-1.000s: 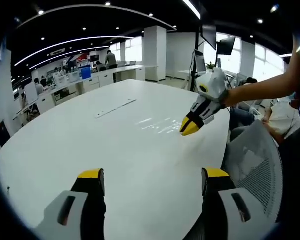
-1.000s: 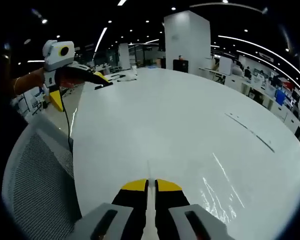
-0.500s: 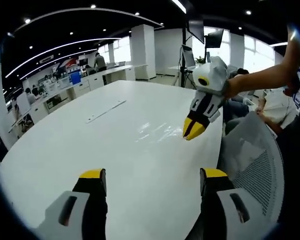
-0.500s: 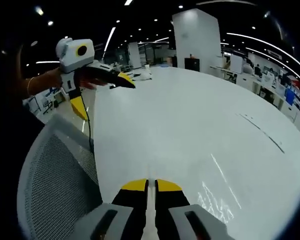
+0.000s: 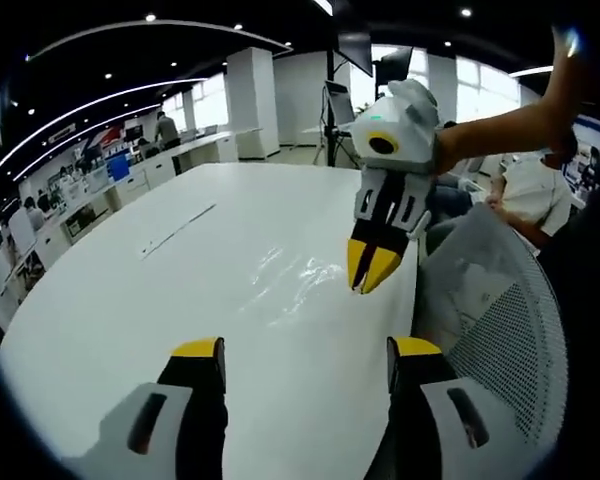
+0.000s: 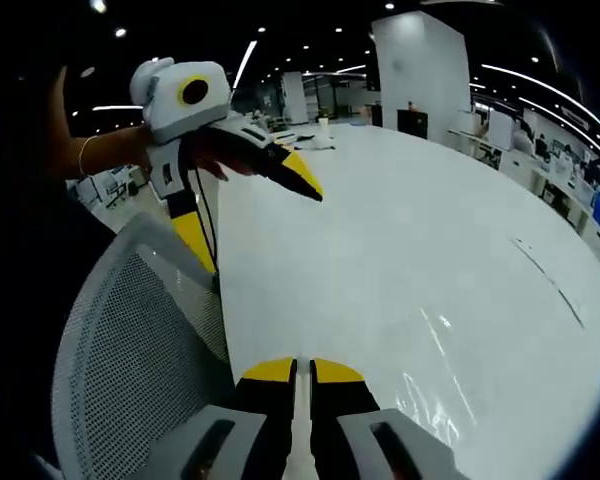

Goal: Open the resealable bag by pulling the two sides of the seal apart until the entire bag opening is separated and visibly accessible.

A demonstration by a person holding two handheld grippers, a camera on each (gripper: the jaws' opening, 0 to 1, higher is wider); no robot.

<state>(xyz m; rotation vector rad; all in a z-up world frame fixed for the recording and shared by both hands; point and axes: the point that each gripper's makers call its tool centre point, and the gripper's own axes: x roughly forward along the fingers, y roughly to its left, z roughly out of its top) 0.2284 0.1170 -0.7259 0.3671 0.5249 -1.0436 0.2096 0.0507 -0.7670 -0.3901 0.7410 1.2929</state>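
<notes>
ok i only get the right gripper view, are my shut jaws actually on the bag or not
Observer: In the left gripper view, the right gripper points its closed tips down at the chair-side edge of the clear bag, which lies flat. I cannot tell if they pinch any film.
Operator: and anything between the left jaws
Observer: Nothing. The left gripper is wide open, with the white table bare between its jaws.
</notes>
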